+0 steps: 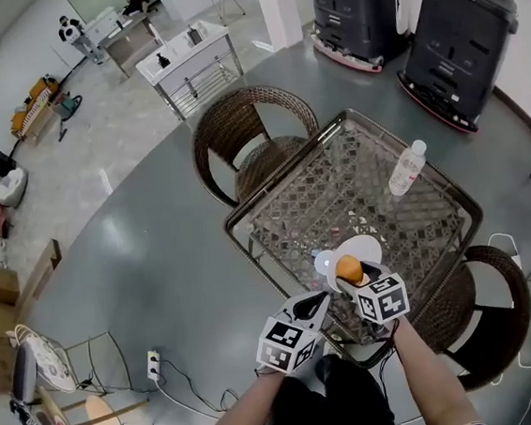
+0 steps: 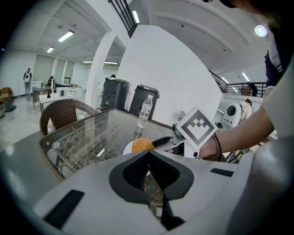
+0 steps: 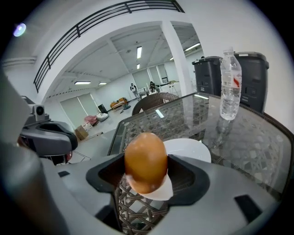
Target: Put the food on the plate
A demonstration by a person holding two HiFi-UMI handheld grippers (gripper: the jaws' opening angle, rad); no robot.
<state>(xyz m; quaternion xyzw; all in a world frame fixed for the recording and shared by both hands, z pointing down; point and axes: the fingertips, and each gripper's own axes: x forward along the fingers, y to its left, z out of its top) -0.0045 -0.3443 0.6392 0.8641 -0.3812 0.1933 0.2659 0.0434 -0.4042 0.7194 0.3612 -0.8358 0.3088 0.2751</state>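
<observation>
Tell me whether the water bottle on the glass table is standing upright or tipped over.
Upright. The right gripper view shows the water bottle standing on its base on the glass table, cap on top.

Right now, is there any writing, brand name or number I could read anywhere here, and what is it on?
Nothing here can be read.
Water bottle: label with a red patch, print too small to read.
Marker cubes: black and white squares only, no letters.
Food: no stamp visible.
</observation>
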